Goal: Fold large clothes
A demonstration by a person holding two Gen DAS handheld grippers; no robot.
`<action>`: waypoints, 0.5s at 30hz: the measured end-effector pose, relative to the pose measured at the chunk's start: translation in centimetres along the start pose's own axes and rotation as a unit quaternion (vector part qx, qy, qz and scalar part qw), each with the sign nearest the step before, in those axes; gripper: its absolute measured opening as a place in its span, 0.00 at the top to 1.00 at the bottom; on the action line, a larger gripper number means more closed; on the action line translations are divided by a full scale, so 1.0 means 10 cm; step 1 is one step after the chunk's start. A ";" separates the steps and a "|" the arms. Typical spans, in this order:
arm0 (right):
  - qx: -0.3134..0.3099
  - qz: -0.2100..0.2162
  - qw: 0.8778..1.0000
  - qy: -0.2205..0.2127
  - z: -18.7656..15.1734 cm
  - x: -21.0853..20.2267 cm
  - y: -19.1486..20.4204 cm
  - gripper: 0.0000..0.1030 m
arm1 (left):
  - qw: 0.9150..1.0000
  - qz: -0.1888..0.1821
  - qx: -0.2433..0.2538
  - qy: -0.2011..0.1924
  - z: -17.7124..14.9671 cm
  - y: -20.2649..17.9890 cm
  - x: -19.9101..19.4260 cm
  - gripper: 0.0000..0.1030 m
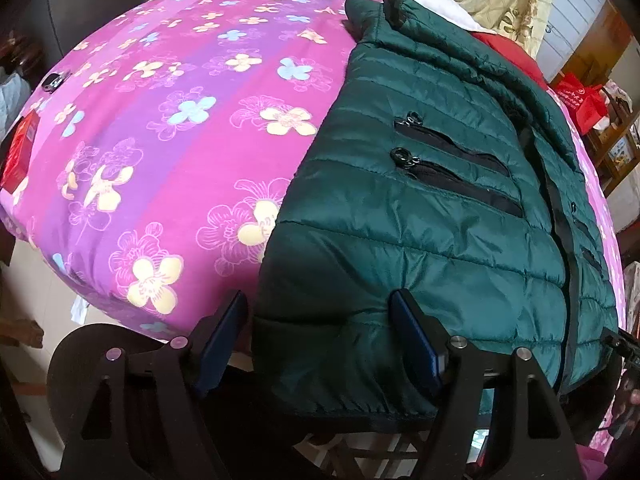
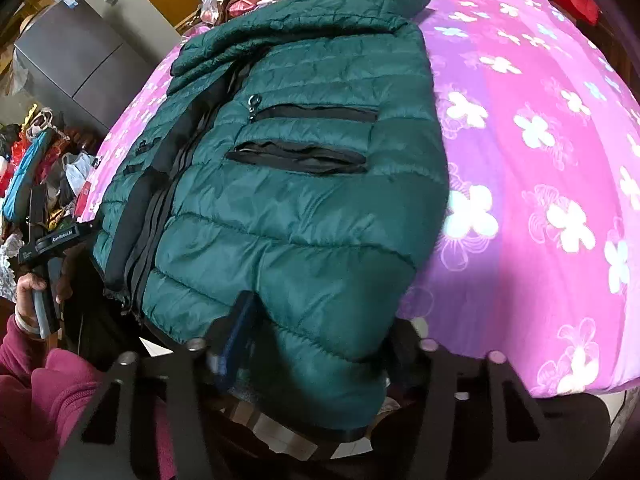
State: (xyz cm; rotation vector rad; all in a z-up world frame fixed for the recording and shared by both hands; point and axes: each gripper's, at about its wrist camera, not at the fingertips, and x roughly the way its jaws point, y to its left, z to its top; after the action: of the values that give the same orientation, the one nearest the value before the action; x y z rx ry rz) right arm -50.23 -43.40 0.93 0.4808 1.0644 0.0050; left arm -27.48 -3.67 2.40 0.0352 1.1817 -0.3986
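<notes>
Two tongs sit at the near hem of a dark green puffer jacket (image 1: 420,208), which lies flat, front side up, on a bed covered by a pink and purple flowered quilt (image 1: 168,128). The left tongs (image 1: 320,320) stand with their jaws apart, a corner of the hem between them; the right finger (image 1: 412,332) lies against the fabric, while the left finger (image 1: 224,328) stands just off the jacket's edge over the quilt, so nothing is clamped. At the other corner, the right tongs (image 2: 320,336) straddle a bulging fold of the hem; one blue pad (image 2: 236,336) presses into the cloth, but the far finger is hidden behind the fold, so I cannot tell whether they grip it. Both chest pocket zips (image 2: 312,136) face upward. Beyond the bed, a red bag (image 1: 580,100) hangs near shelves.
</notes>
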 end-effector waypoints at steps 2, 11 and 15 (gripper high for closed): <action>0.000 0.008 1.000 -0.007 0.00 -0.02 -0.02 0.58 | 1.000 -0.003 0.003 0.001 0.00 -0.03 -0.01 0.52; -0.008 0.011 1.000 -0.017 0.01 -0.06 -0.01 0.64 | 1.000 0.006 0.022 -0.005 -0.01 -0.11 -0.05 0.75; -0.016 0.007 1.000 -0.018 0.02 -0.09 0.03 0.68 | 0.999 0.026 0.040 -0.013 -0.01 -0.16 -0.10 0.96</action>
State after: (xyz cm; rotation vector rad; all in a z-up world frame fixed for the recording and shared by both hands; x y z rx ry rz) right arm -50.44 -43.46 1.86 0.4572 1.0249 0.0266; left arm -28.46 -4.89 3.51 0.1297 1.1357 -0.3993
